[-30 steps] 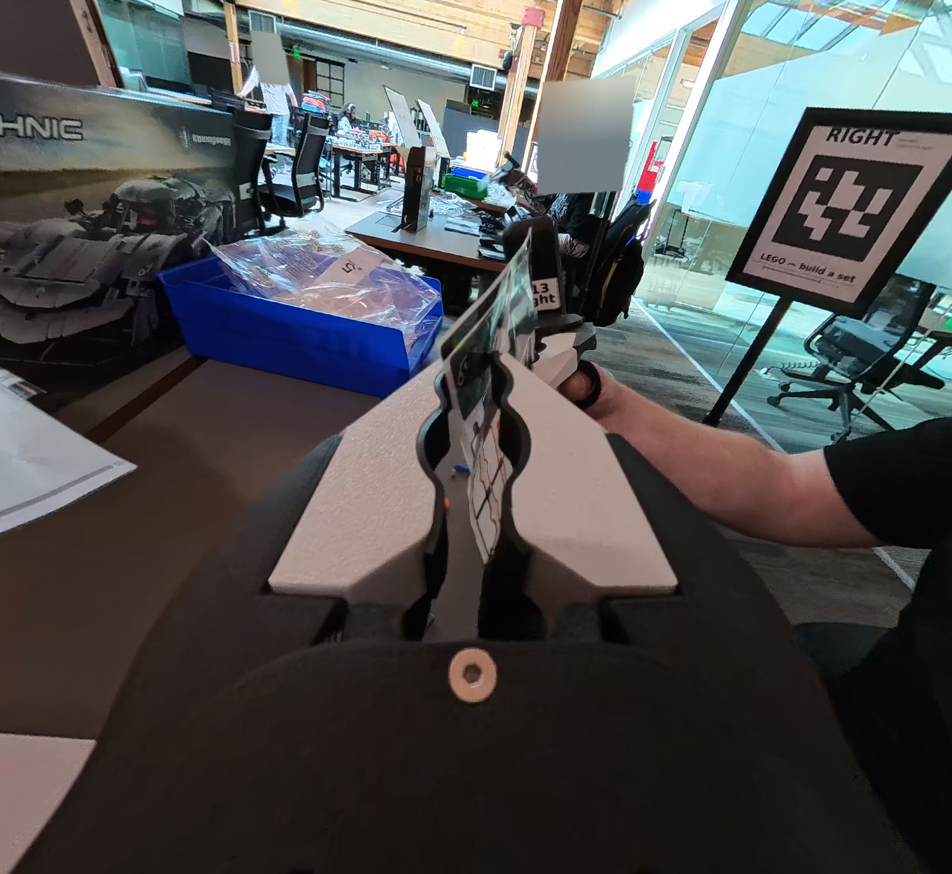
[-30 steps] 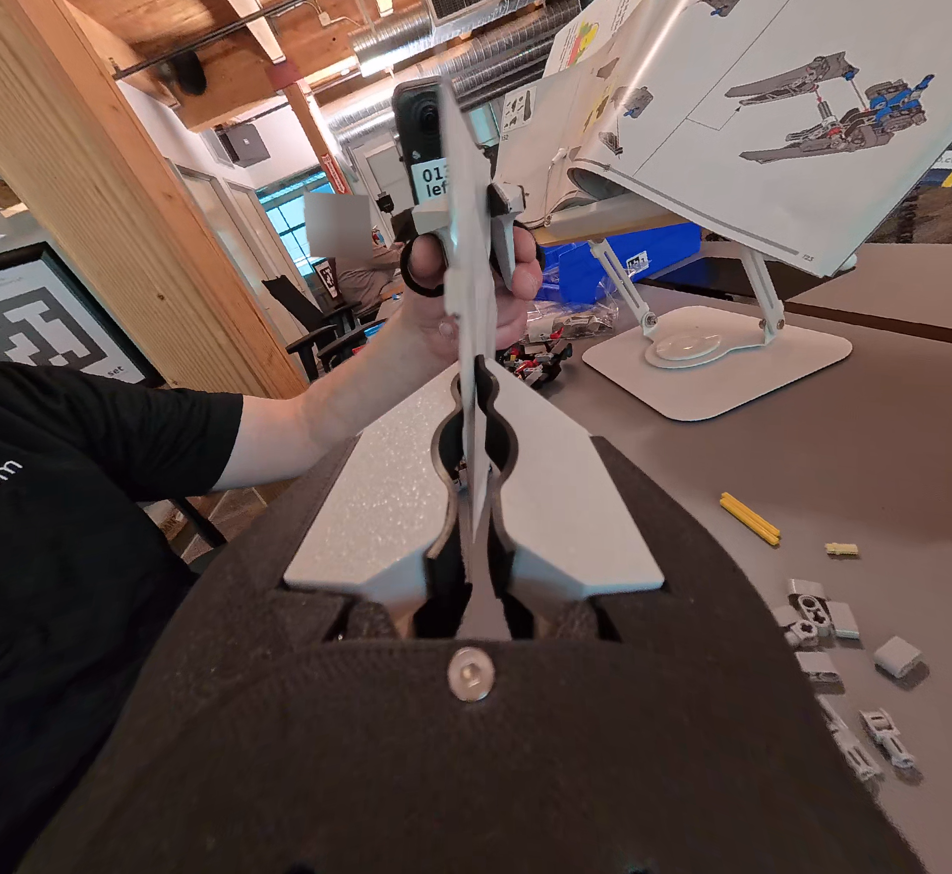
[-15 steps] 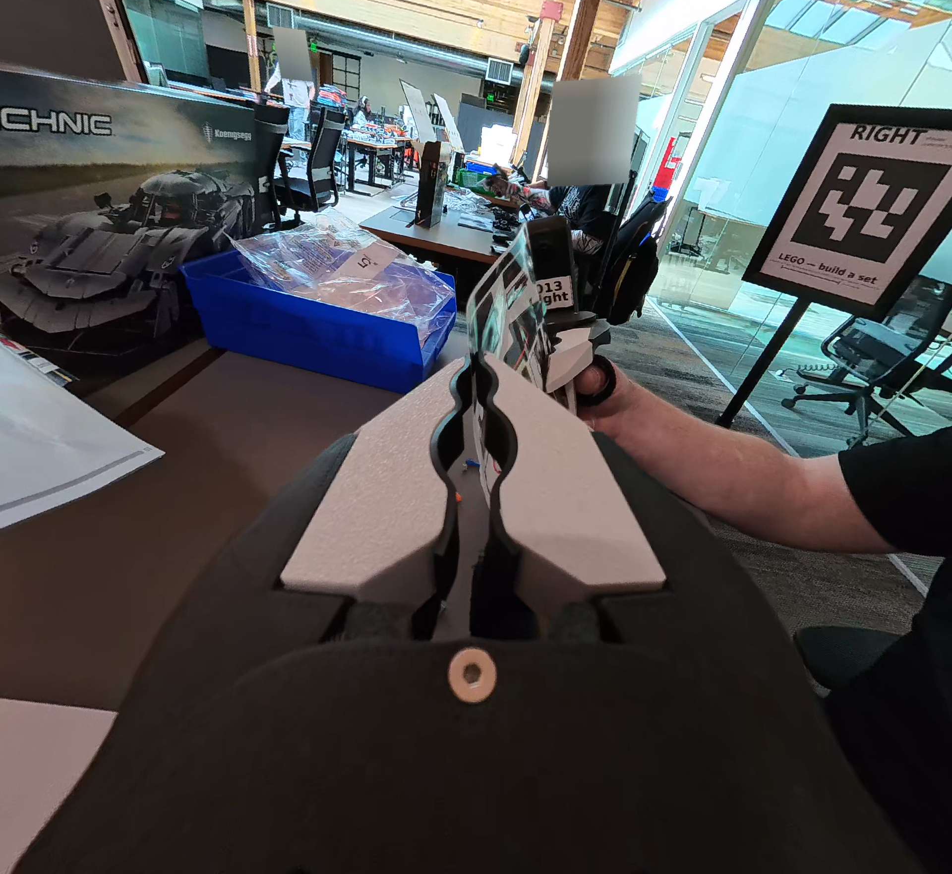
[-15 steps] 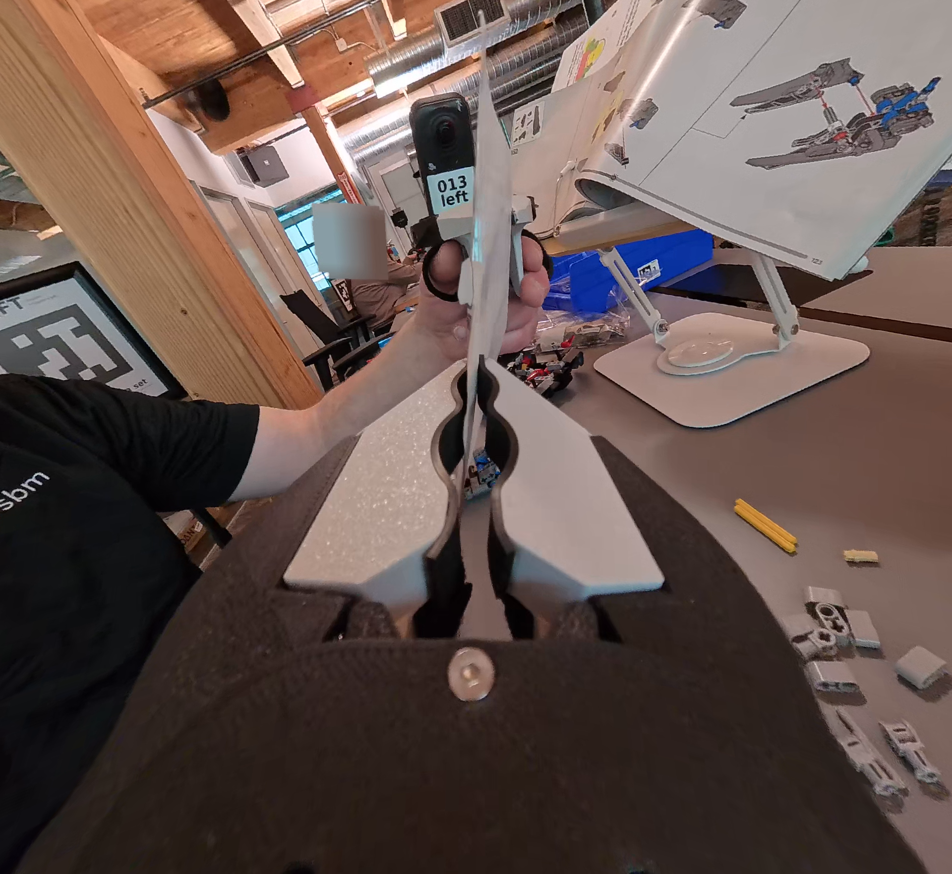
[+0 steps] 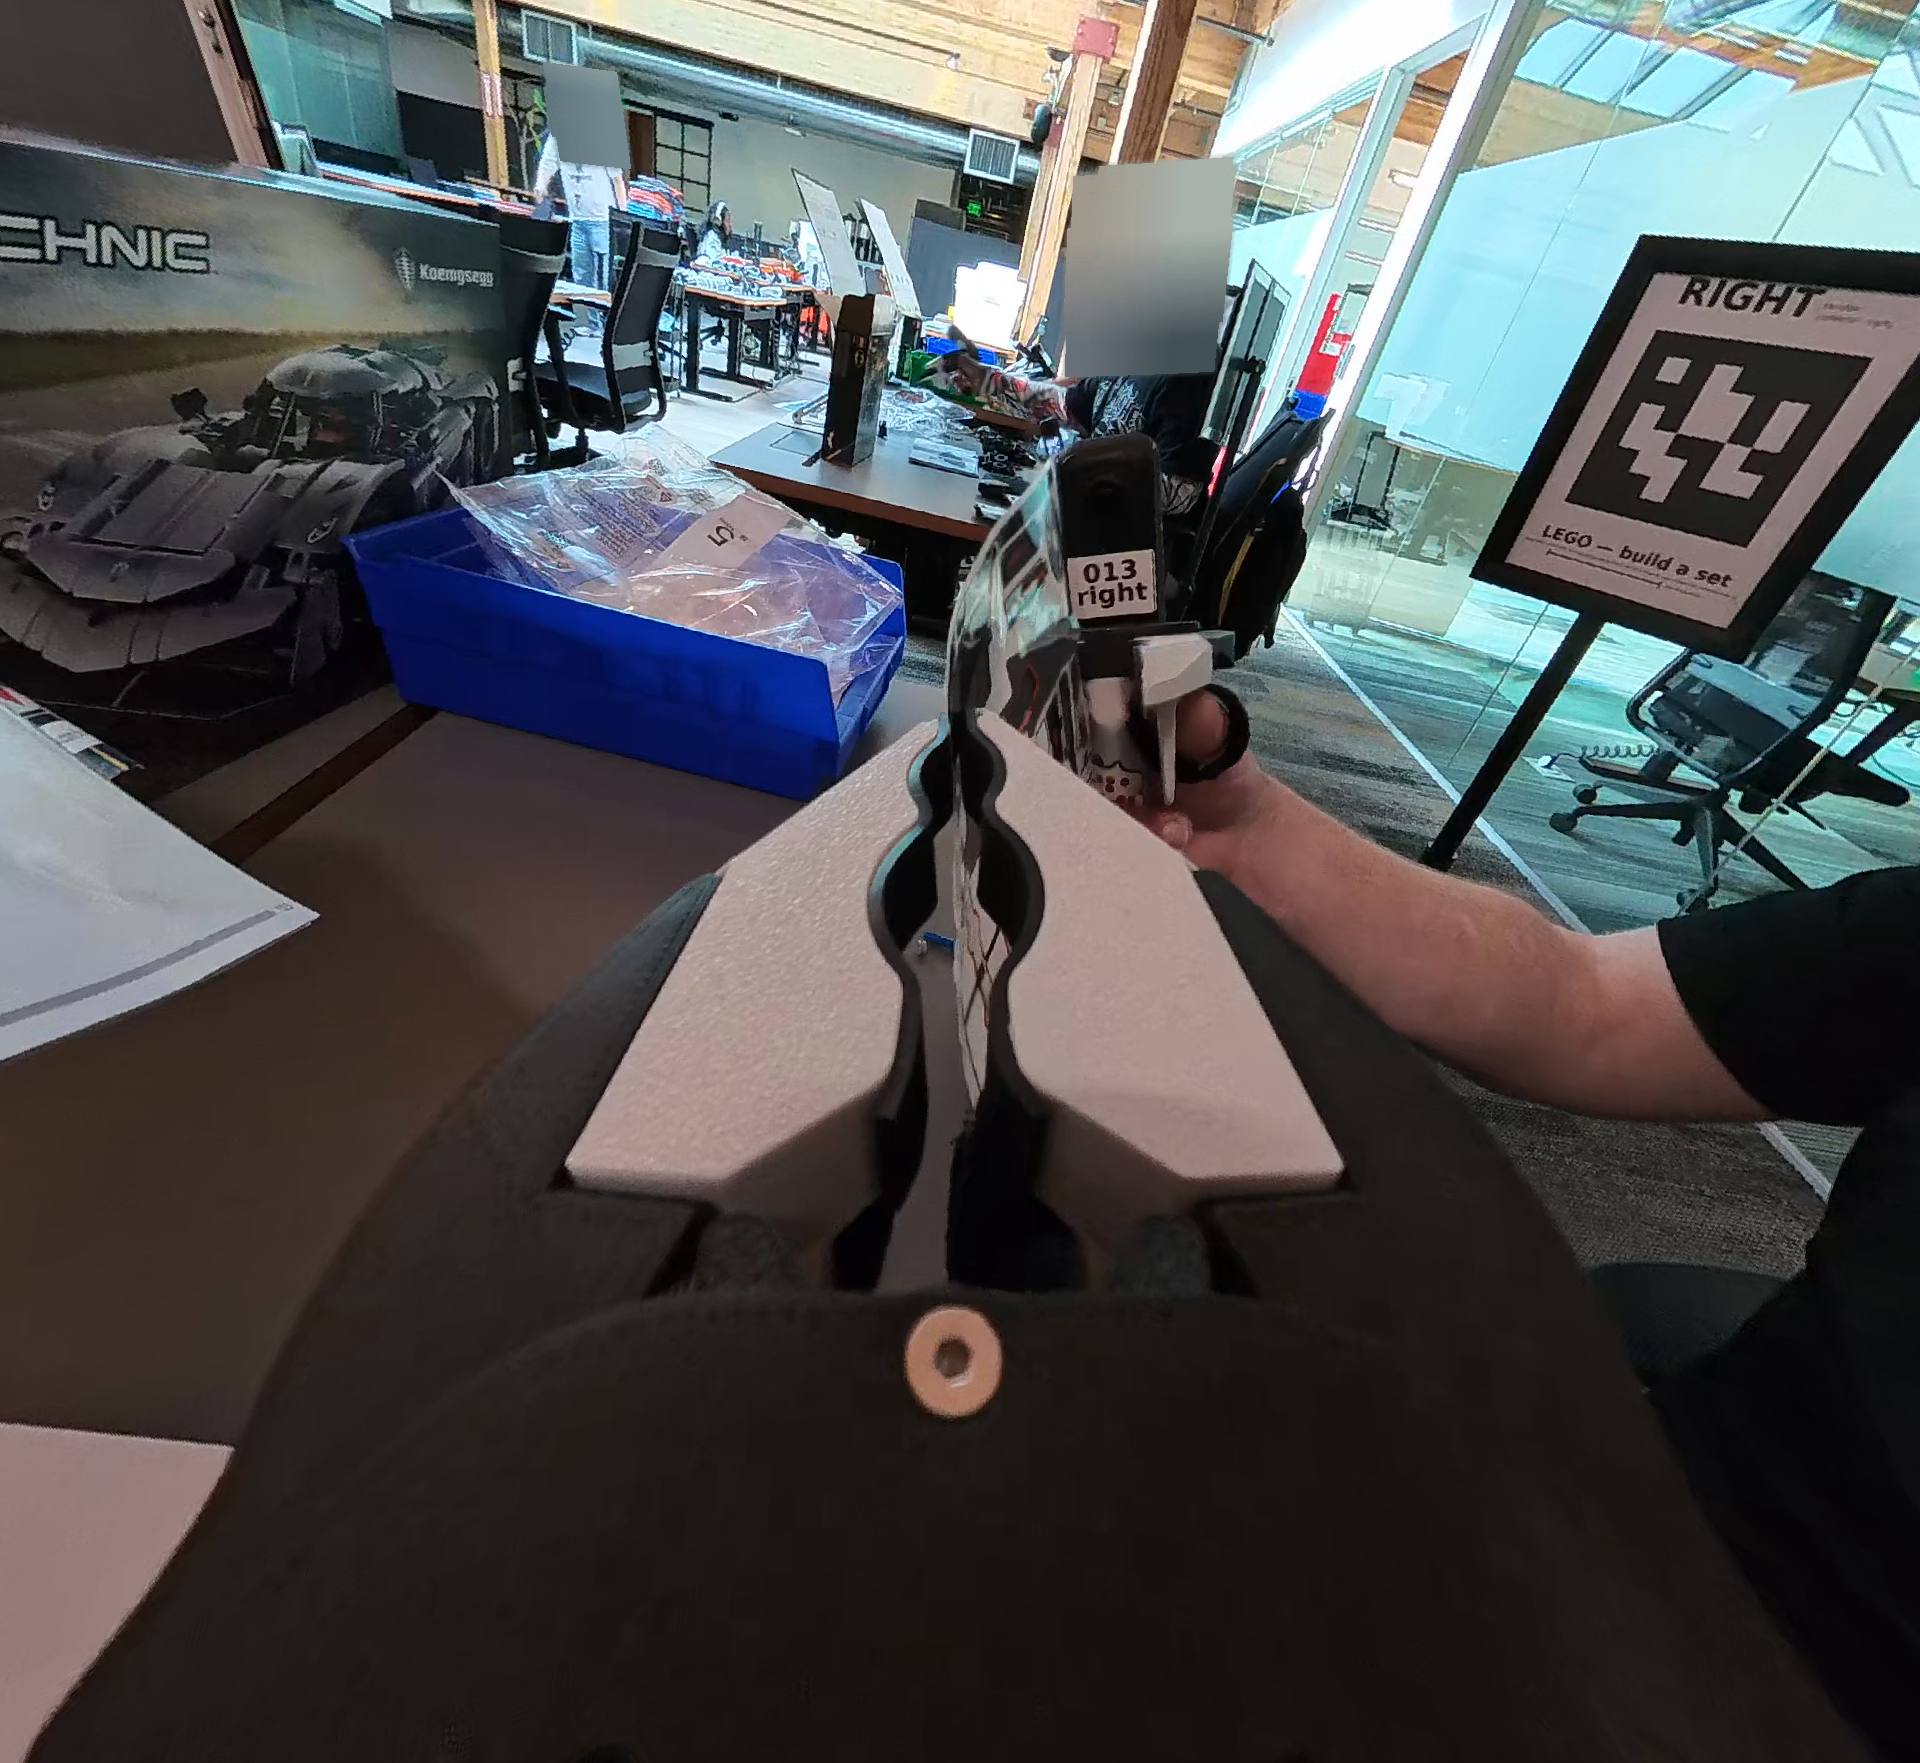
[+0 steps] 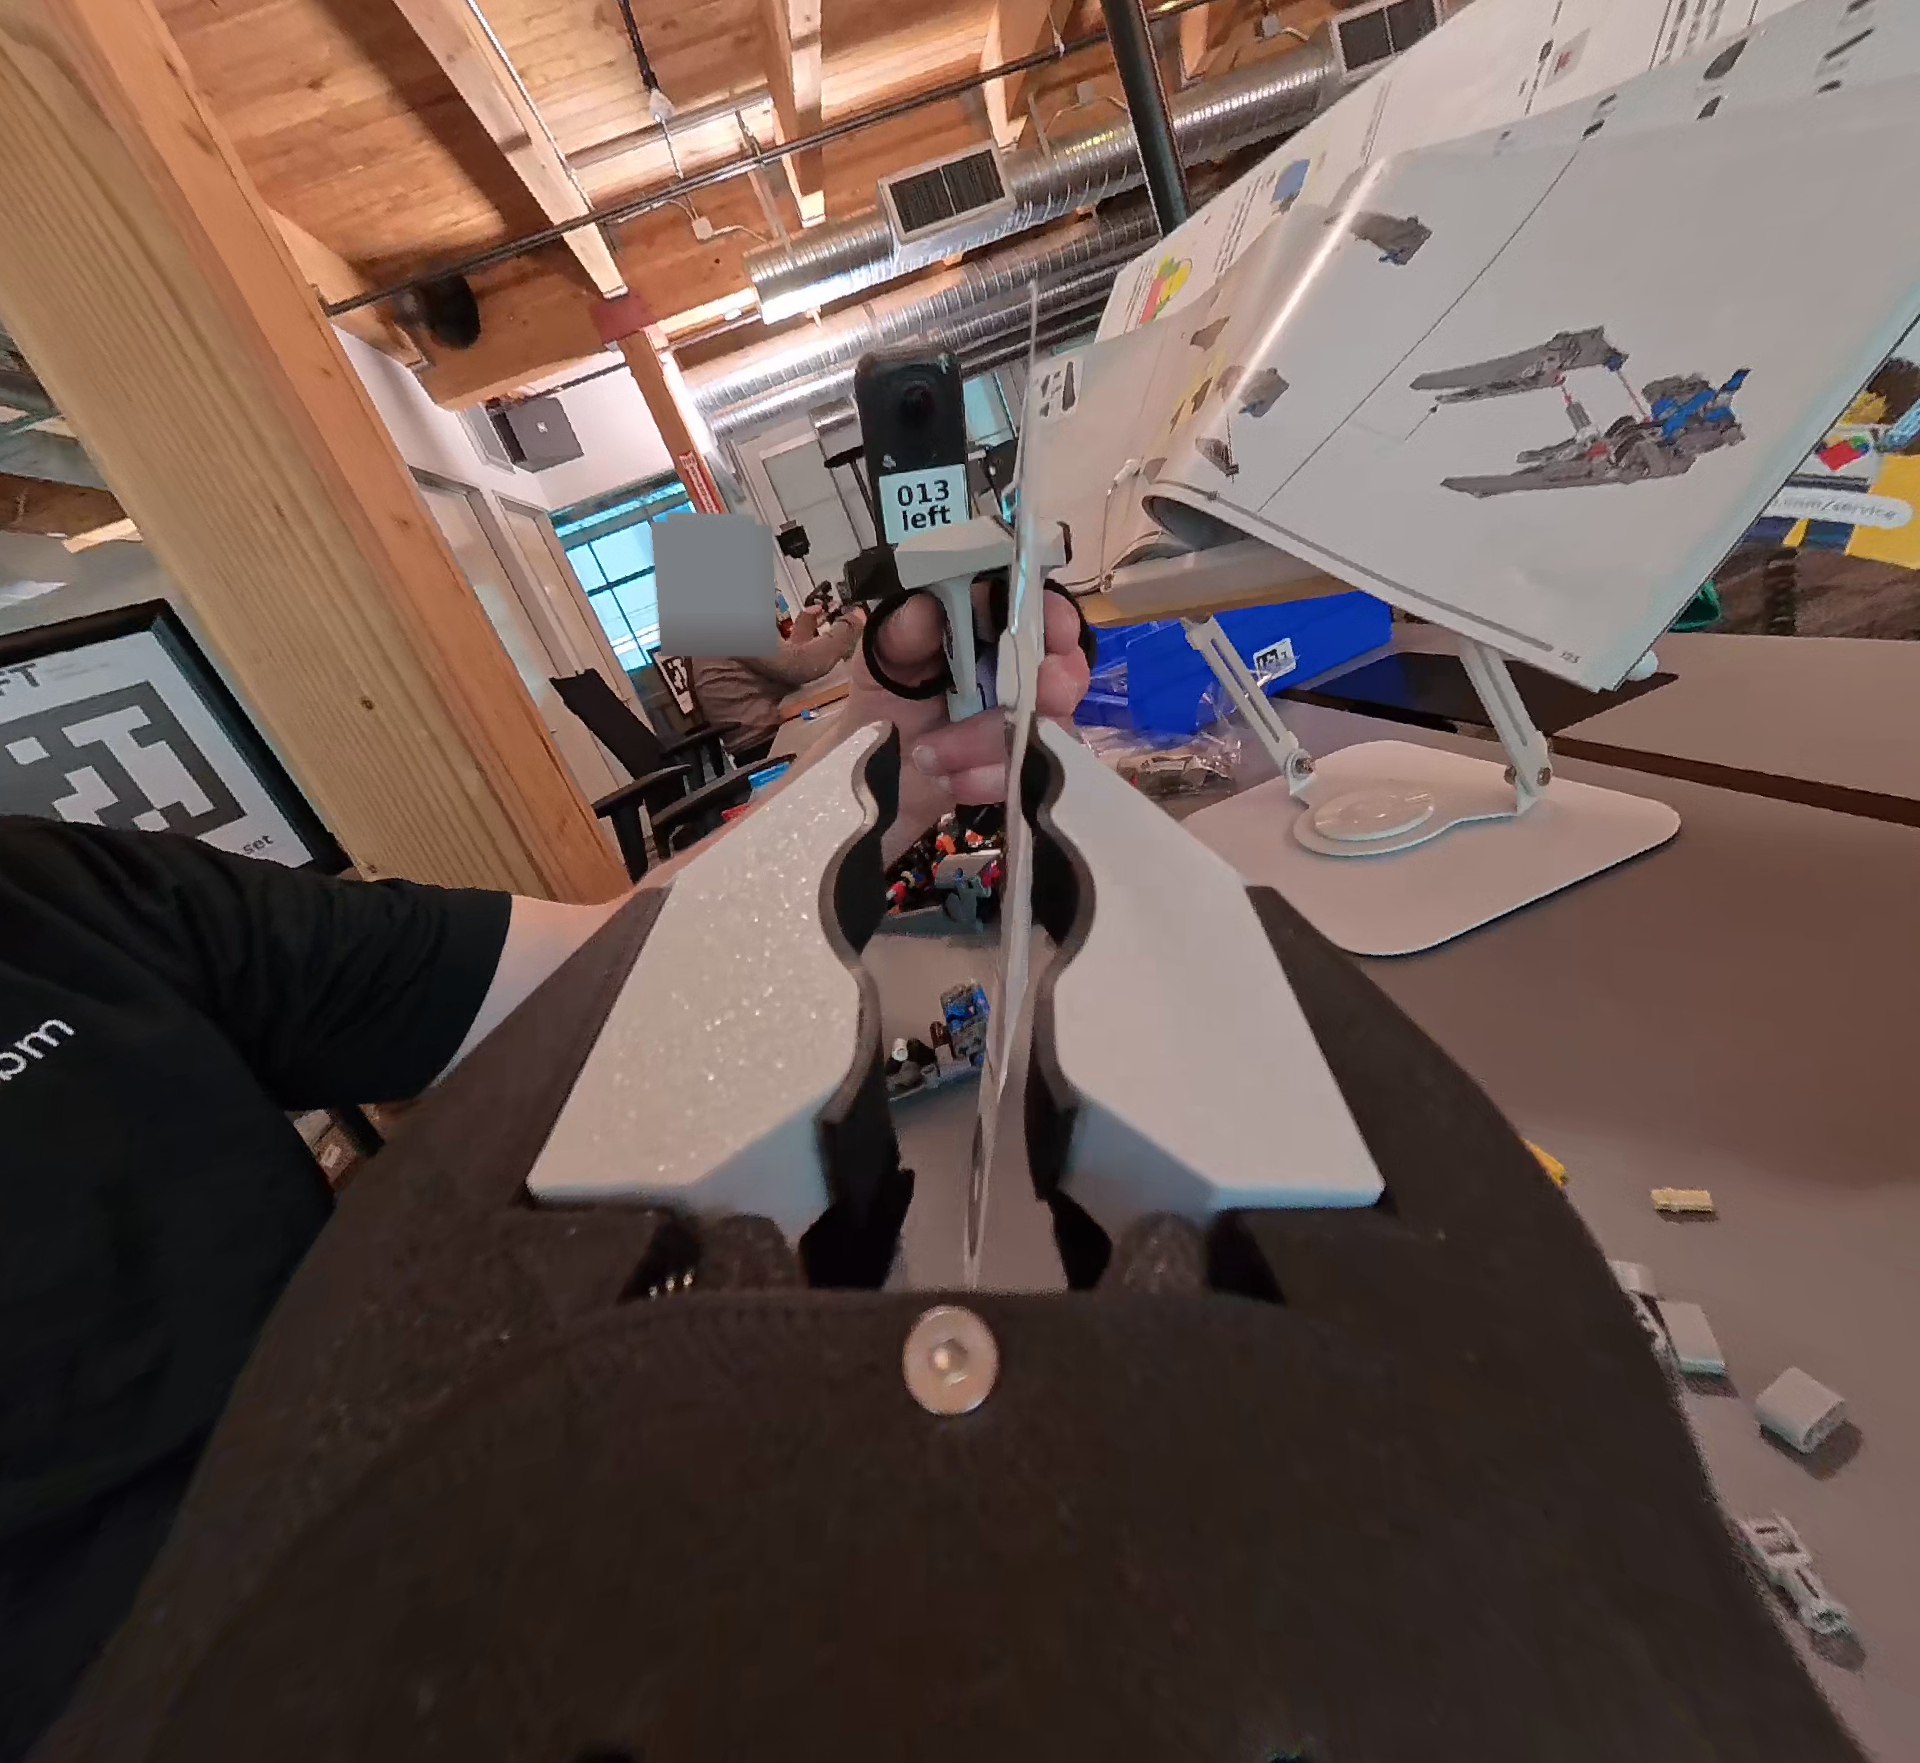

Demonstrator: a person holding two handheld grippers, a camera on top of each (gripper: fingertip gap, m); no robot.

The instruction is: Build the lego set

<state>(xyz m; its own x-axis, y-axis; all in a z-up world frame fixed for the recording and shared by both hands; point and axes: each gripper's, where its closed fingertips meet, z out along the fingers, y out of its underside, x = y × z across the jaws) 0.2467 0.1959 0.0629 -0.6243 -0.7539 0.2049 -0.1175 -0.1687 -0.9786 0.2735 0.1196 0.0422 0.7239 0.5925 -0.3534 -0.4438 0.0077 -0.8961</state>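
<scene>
**Printed sheet passed edge-on between two grippers above the build table**

The brown table [image 6: 1714,1038] carries everything. At its far edge leans the large Lego set box [image 5: 239,425], with a picture of a grey car and white lettering along its top, probably kept upright as a reference.

The open instruction booklet [image 6: 1558,383] sits tilted on a white stand [image 6: 1455,820], so its diagram pages face the builder. A framed sign [image 5: 1714,446] on a black pole stands on the floor well to the side. It bears a black-and-white marker pattern with short lines of text.

A blue bin [image 5: 623,664] beside the box holds clear plastic bags [image 5: 665,539], one with a white numbered tag.

The left gripper [image 5: 961,757] has its fingers pressed together on a thin printed sheet [image 5: 997,591], likely a sticker sheet, and holds it upright and slightly bowed. The right gripper [image 6: 961,747] faces it with fingers spread. The sheet runs through the gap and lies against one finger only, so the left grip alone carries it. Each gripper's camera wears a small white label with black characters.

A partly built assembly [image 6: 956,866] sits on the table beneath the sheet. Loose grey pieces [image 6: 1797,1412] and a tan pin [image 6: 1681,1201] lie scattered near the right gripper.
</scene>
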